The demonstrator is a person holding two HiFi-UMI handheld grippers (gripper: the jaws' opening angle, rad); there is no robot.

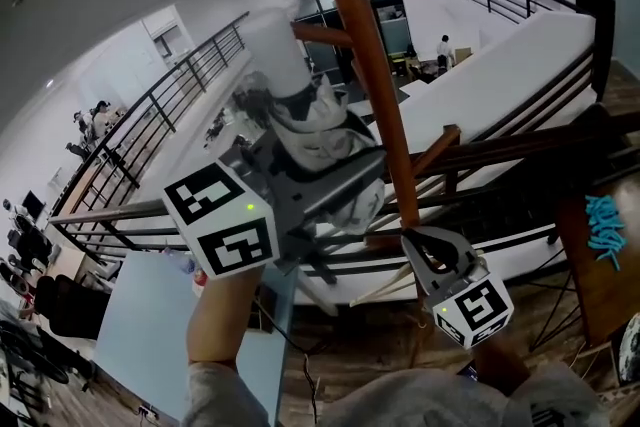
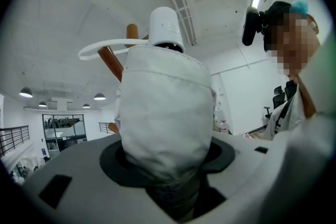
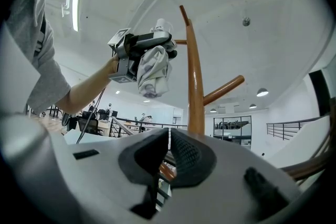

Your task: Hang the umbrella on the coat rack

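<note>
Left gripper [image 2: 168, 159] has its dark pads clamped on a folded white fabric umbrella [image 2: 165, 113], which stands up between the jaws and holds them wide apart. Its white cylindrical handle [image 2: 166, 29] is at the top, and a thin white strap loop [image 2: 105, 48] sticks out sideways from below it. The umbrella is high up, just beside the brown wooden coat rack [image 1: 365, 45]. The loop crosses one short brown peg [image 2: 131, 31], but I cannot tell whether it goes around the peg or only passes in front. The umbrella's lower end is hidden inside the gripper body.

The right gripper [image 3: 168, 157] is lower down, close against the rack's pole in the head view. Its jaws are drawn together to a narrow slit, with no thing seen clamped between the pads. A bit of brown shows low in the slit, too small to identify. The pole [image 3: 195, 86] rises just behind the jaws, with one slanted peg [image 3: 223, 89] branching off. The rack's base is out of view.
</note>
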